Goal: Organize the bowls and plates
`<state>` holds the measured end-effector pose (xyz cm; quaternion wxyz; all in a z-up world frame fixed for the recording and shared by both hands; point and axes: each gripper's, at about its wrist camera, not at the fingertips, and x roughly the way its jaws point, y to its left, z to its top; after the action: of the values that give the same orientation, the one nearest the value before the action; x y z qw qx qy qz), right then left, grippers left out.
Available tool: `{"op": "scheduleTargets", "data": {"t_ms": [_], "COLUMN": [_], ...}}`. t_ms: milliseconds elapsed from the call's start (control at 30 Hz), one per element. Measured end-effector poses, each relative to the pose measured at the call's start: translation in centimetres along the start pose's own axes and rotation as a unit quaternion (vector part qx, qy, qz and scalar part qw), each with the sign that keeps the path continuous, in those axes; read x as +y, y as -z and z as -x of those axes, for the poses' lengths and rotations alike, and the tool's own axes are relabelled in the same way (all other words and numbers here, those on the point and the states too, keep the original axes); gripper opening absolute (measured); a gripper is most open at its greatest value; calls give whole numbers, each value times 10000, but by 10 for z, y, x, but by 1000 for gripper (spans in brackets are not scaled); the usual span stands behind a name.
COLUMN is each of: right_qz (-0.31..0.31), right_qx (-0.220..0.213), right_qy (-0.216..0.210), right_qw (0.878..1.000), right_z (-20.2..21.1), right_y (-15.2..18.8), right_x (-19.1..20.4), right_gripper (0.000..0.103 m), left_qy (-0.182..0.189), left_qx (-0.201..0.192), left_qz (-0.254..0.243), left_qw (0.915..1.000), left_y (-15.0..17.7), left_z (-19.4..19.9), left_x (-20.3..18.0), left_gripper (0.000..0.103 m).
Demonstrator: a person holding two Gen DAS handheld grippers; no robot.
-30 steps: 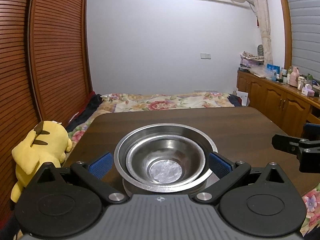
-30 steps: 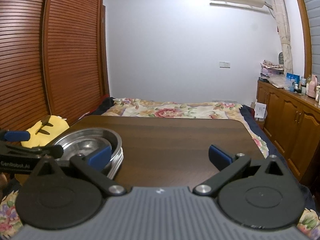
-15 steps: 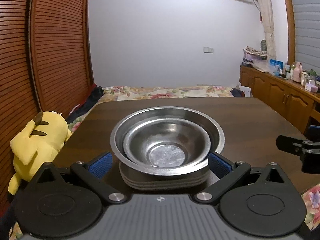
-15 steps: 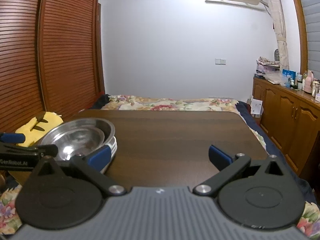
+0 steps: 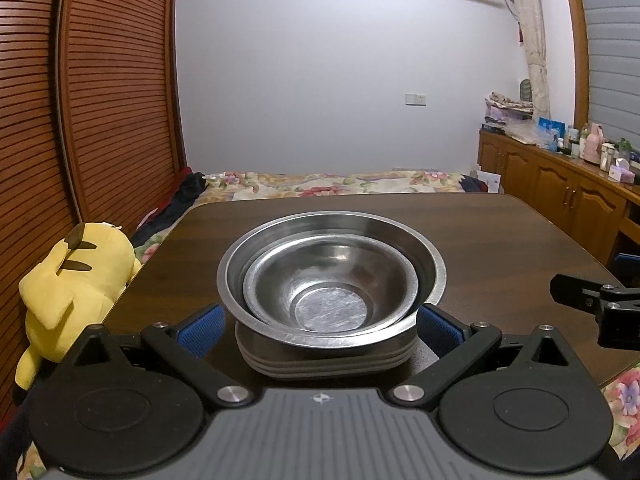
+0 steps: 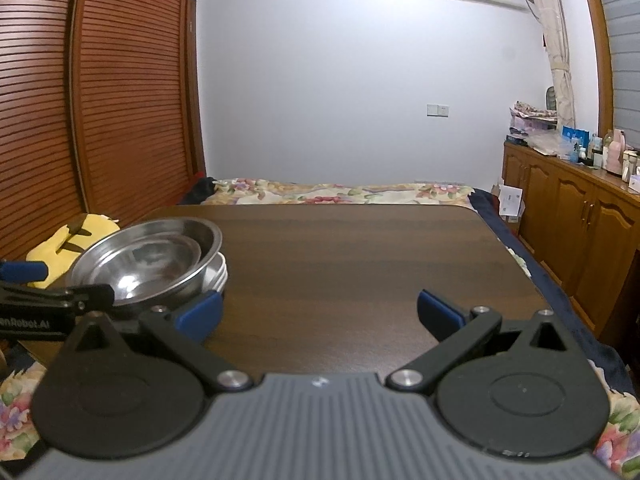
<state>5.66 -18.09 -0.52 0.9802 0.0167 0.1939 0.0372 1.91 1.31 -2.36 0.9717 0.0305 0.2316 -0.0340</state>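
On my dark wooden bench [image 5: 500, 232], near the left edge: one stack of steel dishes, both tongs open and holding nothing.

Biggest first: behind the bench there's a bed with a floral cover [image 6: 340, 192], a slatted wooden wardrobe [image 5: 100, 100] on the left and a yellow plush toy [image 5: 76, 280] just off the bench's left edge. The stack is a pile of plates [image 5: 324, 360] at the bottom, a large steel bowl [image 5: 430, 264] sitting on them and a small steel bowl [image 5: 320, 280] nested inside it. My left tongs [image 5: 320, 322] are spread wide, blue pads on either side of the stack; can't tell if they touch it. My right tongs [image 6: 320, 308] are spread just as wide over bare wood, stack just beside the left pad.
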Motion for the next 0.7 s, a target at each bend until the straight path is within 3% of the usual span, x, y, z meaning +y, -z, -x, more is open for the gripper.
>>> {"op": "scheduleTargets", "data": {"t_ms": [700], "right_qz": [-28], "right_qx": [-11], "right_qy": [4], "right_qw": [10000], "right_z": [-1], "right_y": [1], "right_x": [-4], "right_gripper": [103], "left_qy": [-13], "left_qx": [2], "left_qz": [17], "left_qw": [10000], "left_y": [-1], "left_z": [0], "left_x": [2], "left_gripper": [103]}}
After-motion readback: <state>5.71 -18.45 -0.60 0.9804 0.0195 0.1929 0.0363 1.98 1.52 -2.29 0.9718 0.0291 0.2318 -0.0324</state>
